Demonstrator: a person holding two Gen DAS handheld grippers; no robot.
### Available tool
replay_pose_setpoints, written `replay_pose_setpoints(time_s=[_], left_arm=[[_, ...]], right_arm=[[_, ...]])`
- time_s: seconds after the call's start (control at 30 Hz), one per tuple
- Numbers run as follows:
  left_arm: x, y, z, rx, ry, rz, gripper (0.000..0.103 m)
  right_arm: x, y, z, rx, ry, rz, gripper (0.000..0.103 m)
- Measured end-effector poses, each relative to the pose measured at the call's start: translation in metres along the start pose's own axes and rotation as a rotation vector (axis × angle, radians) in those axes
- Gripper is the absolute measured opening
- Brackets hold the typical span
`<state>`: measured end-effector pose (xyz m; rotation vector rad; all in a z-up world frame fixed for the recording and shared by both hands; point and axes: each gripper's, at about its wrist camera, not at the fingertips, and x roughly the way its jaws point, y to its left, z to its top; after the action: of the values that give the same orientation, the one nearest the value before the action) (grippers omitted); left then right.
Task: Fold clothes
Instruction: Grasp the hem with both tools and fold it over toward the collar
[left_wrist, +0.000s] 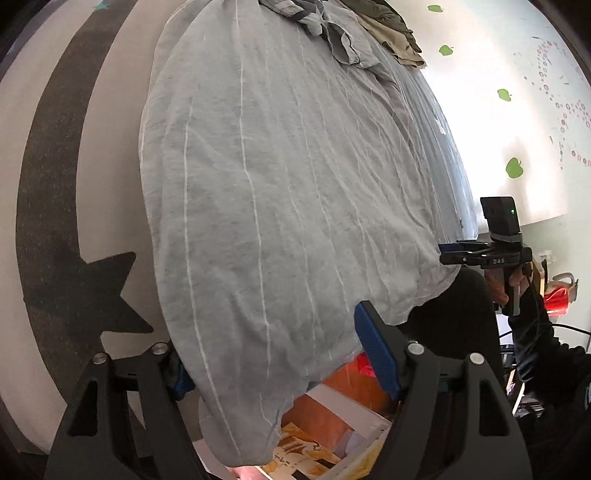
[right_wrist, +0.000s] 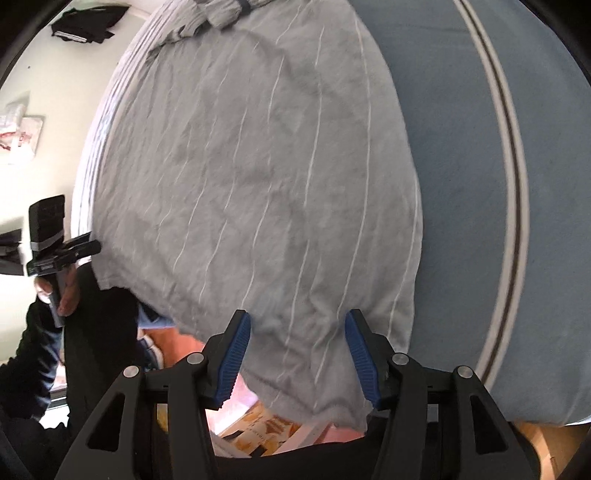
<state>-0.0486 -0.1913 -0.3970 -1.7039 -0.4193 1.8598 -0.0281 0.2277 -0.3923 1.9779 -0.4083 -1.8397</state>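
A grey garment with thin white stripes (left_wrist: 258, 184) lies spread flat on the bed, its near hem hanging over the bed's edge. In the left wrist view my left gripper (left_wrist: 269, 332) stands open at that hem, with cloth draped over its left finger and the blue pad of the right fingertip (left_wrist: 373, 350) bare. My right gripper (right_wrist: 295, 314) is open too, and the hem of the garment (right_wrist: 258, 166) lies between its blue pads. Each gripper shows in the other's view at the hem's far corner: the right gripper (left_wrist: 454, 254) and the left gripper (right_wrist: 83, 249).
Crumpled grey and olive clothes (left_wrist: 362, 33) are piled at the far end of the bed. The bed cover (right_wrist: 480, 184) is blue with stripes on the right and pale with a dark star (left_wrist: 92, 288) on the left. Black clothes (right_wrist: 88, 26) lie on the floor. Printed orange boxes (left_wrist: 332, 424) sit below the hem.
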Motion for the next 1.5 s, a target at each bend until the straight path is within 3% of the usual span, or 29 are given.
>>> replay_pose_setpoints(time_s=[0.03, 0.1, 0.17, 0.33, 0.83, 0.97, 1.03, 1.17, 1.2, 1.23, 1.27, 1.3, 1.5], left_arm=[[0.000, 0.003, 0.000, -0.012, -0.005, 0.004, 0.040], [0.000, 0.009, 0.000, -0.041, -0.001, -0.014, 0.028], [-0.002, 0.015, 0.000, -0.055, 0.003, -0.032, 0.022], [-0.005, 0.006, 0.004, -0.018, 0.009, -0.029, 0.009], [-0.043, -0.017, 0.009, 0.013, -0.058, -0.091, 0.006], [-0.041, -0.018, 0.011, 0.006, -0.051, -0.082, 0.006], [-0.036, -0.018, 0.011, -0.001, -0.045, -0.071, 0.006], [-0.035, -0.015, 0.009, -0.018, -0.048, -0.073, 0.006], [-0.034, -0.015, 0.009, -0.018, -0.048, -0.068, 0.006], [-0.034, -0.016, 0.010, -0.017, -0.048, -0.061, 0.006], [-0.034, -0.017, 0.010, -0.016, -0.047, -0.054, 0.006], [-0.035, -0.018, 0.010, -0.014, -0.047, -0.047, 0.006], [-0.043, -0.028, 0.015, -0.004, -0.069, -0.008, 0.006]], right_arm=[[0.000, -0.005, -0.001, 0.015, 0.000, 0.021, 0.051], [-0.001, -0.010, 0.002, 0.049, -0.002, 0.060, 0.050], [0.002, -0.001, 0.015, 0.078, -0.010, 0.064, 0.050], [-0.007, -0.006, 0.009, 0.087, -0.032, 0.039, 0.050], [-0.013, -0.017, 0.019, 0.148, -0.061, -0.022, 0.053], [-0.008, -0.010, 0.017, 0.146, -0.053, -0.021, 0.058], [-0.006, -0.007, 0.016, 0.145, -0.049, -0.020, 0.065], [0.005, 0.013, 0.017, 0.109, -0.026, 0.024, 0.064], [0.008, 0.018, 0.017, 0.092, -0.020, 0.042, 0.055], [0.012, 0.023, 0.016, 0.081, -0.008, 0.058, 0.028], [0.017, 0.026, 0.017, 0.074, 0.011, 0.065, 0.012], [0.021, 0.028, 0.016, 0.065, 0.022, 0.058, 0.006], [-0.001, 0.043, 0.009, 0.032, -0.043, 0.064, 0.006]])
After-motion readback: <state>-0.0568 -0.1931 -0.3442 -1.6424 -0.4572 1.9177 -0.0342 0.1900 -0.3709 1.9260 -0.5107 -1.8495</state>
